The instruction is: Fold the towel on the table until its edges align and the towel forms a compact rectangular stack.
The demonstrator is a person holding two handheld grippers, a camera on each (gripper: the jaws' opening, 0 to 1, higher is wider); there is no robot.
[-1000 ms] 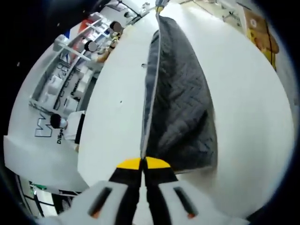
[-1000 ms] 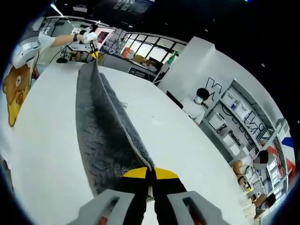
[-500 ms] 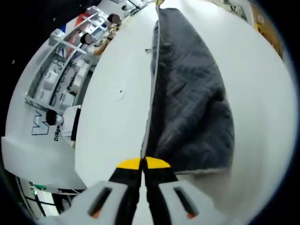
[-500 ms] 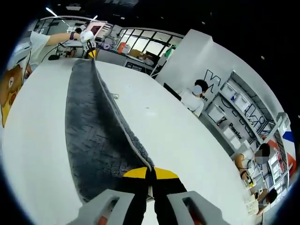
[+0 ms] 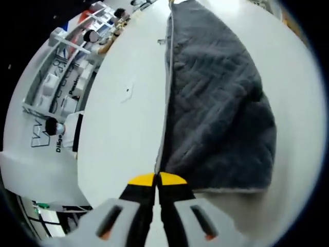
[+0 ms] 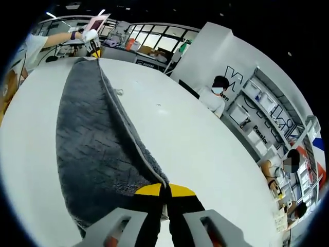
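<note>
Grey towel (image 5: pixel 216 103): dark, quilted pile with a pale hem, held taut along one long edge between the two hand-held grippers; the rest drapes down onto the white table (image 5: pixel 123 134).
Left hand-held gripper (image 5: pixel 157 181): yellow-tipped jaws closed on the towel's hemmed edge at its near corner.
Right hand-held gripper (image 6: pixel 165 191): jaws pinched together on the opposite end of the same edge; the towel (image 6: pixel 92 144) runs away from it across the table (image 6: pixel 195 144).
Far end, right gripper view: the left hand-held gripper (image 6: pixel 95 52) shows small, held by a person's hand (image 6: pixel 90 37).
Towel's lower part: lies flat on the table, its short end with the pale hem just beside the left jaws.
Background: white shelving (image 6: pixel 267 123) with lettering, a seated person (image 6: pixel 213 98) beyond the table.
</note>
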